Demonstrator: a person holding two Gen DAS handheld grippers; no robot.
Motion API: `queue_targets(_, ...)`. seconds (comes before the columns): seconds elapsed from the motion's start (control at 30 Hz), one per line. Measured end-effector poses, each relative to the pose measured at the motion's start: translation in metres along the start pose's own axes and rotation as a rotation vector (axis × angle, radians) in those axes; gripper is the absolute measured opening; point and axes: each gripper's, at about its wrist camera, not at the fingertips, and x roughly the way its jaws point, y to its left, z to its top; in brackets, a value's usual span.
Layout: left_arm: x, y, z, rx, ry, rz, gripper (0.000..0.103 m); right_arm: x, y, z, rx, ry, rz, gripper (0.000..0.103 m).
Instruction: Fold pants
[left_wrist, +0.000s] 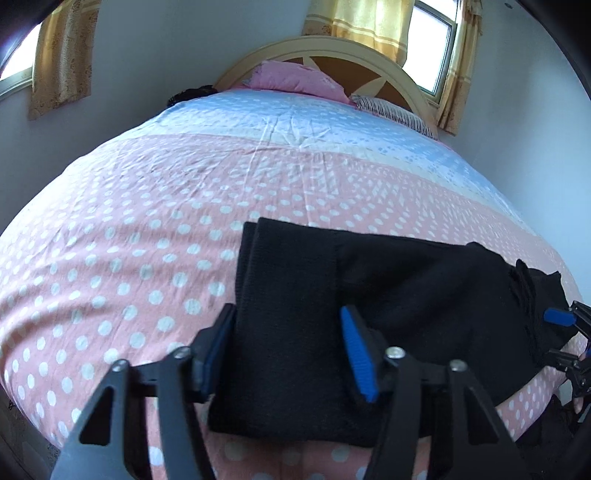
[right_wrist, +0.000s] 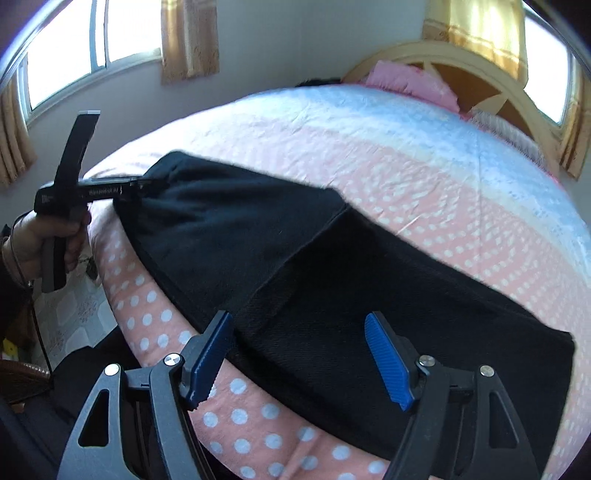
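Two grippers hang over the black pants (left_wrist: 369, 280), which lie folded along the bed's (left_wrist: 155, 229) near edge. The left gripper (left_wrist: 288, 350) and right gripper (right_wrist: 299, 358) both stand wide, gripping nothing. Because the pants lie so close to that edge, a one-layer pinch or an uneven lift could drag them off the bed.

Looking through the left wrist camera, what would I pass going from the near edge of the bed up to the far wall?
left gripper, open over the black pants → bare pink polka-dot sheet → blue polka-dot band of the sheet → pink pillow → wooden headboard → yellow curtain
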Motion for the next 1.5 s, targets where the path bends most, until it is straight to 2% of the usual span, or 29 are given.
queue_targets(0.03,-0.001,0.001,0.001,-0.006,0.004,-0.014,0.040,-0.004,-0.002,0.001,0.005,-0.013,-0.008,0.075)
queue_targets(0.07,-0.001,0.002,0.002,-0.026,0.013,-0.051,0.034,-0.008,-0.004,0.003,0.016,-0.024,-0.014,0.075)
queue_targets(0.23,-0.011,0.001,0.008,-0.064,0.011,-0.093,0.029,-0.016,-0.019,0.002,0.069,-0.031,-0.048,0.075)
queue_targets(0.43,-0.043,-0.018,0.026,-0.080,-0.055,-0.178,0.028,-0.030,-0.039,-0.007,0.122,-0.046,-0.077,0.075)
queue_targets(0.7,-0.077,-0.100,0.049,0.047,-0.115,-0.297,0.028,-0.056,-0.078,-0.023,0.188,-0.042,-0.184,0.075)
queue_targets(0.9,-0.082,-0.172,0.064,0.093,-0.105,-0.454,0.028,-0.083,-0.122,-0.043,0.295,-0.072,-0.262,0.075)
queue_targets(1.03,-0.075,-0.225,0.068,0.155,-0.071,-0.505,0.028,-0.096,-0.148,-0.059,0.375,-0.096,-0.299,0.075)
queue_targets(1.17,-0.047,-0.282,0.060,0.249,-0.010,-0.497,0.028,-0.100,-0.169,-0.071,0.420,-0.105,-0.324,0.075)
queue_targets(1.27,-0.022,-0.319,0.046,0.329,0.028,-0.453,0.028,-0.105,-0.185,-0.081,0.462,-0.110,-0.340,0.075)
queue_targets(1.4,0.011,-0.354,0.024,0.398,0.083,-0.407,0.029,-0.109,-0.208,-0.089,0.529,-0.131,-0.328,0.075)
queue_targets(1.47,0.021,-0.367,0.014,0.433,0.106,-0.401,0.035,-0.109,-0.215,-0.093,0.557,-0.138,-0.310,0.075)
queue_targets(1.5,0.023,-0.371,0.010,0.444,0.114,-0.403,0.035,-0.109,-0.218,-0.095,0.571,-0.140,-0.303,0.075)
